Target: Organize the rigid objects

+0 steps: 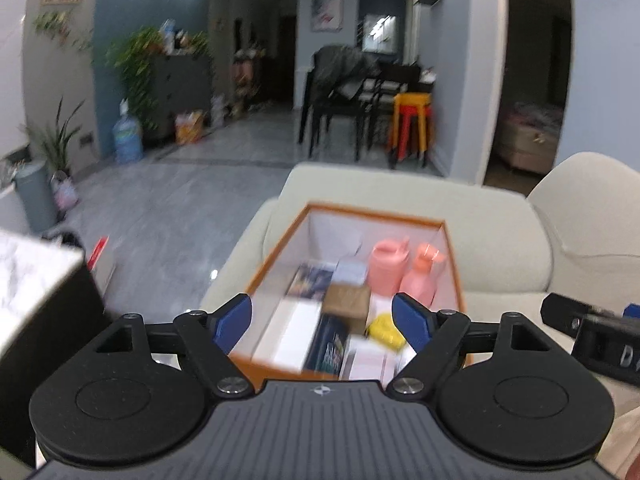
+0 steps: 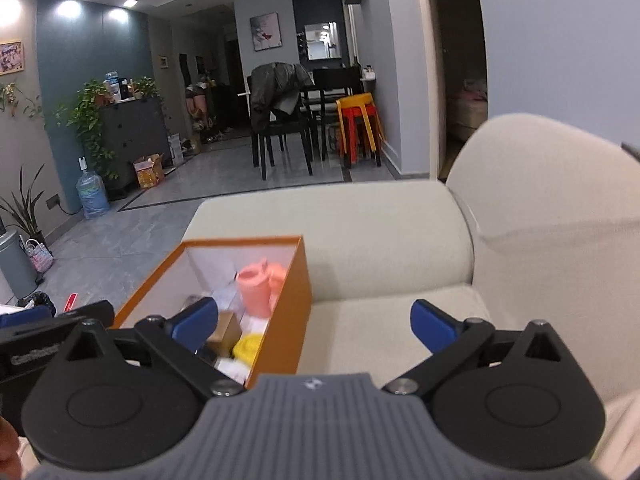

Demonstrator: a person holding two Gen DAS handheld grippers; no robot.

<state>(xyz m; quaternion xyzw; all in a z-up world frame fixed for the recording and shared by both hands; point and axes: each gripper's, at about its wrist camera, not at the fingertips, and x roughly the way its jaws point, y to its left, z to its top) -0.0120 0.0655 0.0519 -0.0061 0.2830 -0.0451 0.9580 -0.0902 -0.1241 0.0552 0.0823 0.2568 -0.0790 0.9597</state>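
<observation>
Nearest us, left gripper (image 1: 322, 322) and right gripper (image 2: 314, 326): jaws spread wide, nothing held. Below them, orange box (image 1: 454, 256) on the cream sofa (image 2: 380, 232), packed so items sit side by side: flat cartons, brown carton (image 1: 346, 302), yellow item (image 1: 386, 330), two pink bottles (image 1: 386, 266) upright at its far wall. We judge little room left inside; bare cushion lies right of the box, open floor (image 1: 180, 200) beyond.

left wrist: above box (image 1: 454, 264) | right wrist: beside it | shared: sofa (image 2: 380, 240)
</observation>
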